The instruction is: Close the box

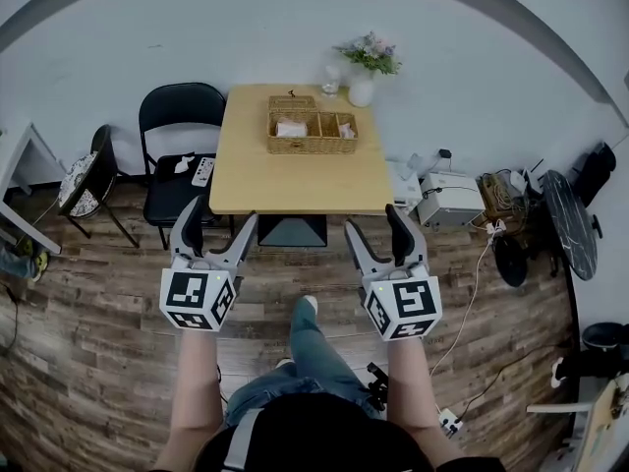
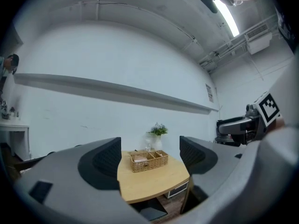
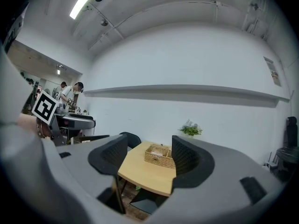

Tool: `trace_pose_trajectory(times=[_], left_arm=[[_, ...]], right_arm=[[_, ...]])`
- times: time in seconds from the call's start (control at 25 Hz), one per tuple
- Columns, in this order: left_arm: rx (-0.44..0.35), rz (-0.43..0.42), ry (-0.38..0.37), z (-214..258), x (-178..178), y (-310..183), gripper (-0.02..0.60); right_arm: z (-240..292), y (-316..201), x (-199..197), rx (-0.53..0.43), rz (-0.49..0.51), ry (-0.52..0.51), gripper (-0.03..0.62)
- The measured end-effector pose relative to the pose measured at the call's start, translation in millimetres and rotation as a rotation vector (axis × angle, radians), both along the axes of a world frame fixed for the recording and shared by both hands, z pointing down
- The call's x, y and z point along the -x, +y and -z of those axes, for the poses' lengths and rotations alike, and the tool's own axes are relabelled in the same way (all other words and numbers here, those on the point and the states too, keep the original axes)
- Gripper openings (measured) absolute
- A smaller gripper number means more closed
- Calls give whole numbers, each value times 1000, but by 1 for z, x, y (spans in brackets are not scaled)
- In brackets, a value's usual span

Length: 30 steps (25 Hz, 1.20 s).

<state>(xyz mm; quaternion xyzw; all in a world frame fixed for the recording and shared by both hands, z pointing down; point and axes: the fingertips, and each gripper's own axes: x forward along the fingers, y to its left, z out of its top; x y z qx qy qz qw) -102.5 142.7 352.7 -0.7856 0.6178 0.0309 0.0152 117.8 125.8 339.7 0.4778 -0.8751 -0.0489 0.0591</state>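
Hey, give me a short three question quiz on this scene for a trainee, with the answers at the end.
1. True or false: the left gripper and right gripper both have jaws apart, holding nothing.
2. Where is the wicker box? A: on the floor. B: on the table, by the flower vase. C: on a shelf.
3. In the head view, the black chair nearest the table stands at the table's ____ side.
Key: 1 true; 2 B; 3 left.

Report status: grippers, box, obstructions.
Left gripper open, right gripper open, both empty, short of the table. Wicker box open-topped at table's far end. Vase just behind it; chair off to the left.
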Motion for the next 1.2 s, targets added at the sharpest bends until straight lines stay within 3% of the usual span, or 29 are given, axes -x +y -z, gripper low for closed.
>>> trace_pose_trajectory(times=[0.28,0.52,1.2], left_arm=[[-10,19,-4,-6,9,-36,377],[25,28,-7,-20,18,-88,379],[105,39,-19,-30,60,-313,378]], right_arm=[[-7,-47,6,0,14,3,293],[-22,-103,18,32,27,-15,293],[-38,-321,54,111,33,-26,293]])
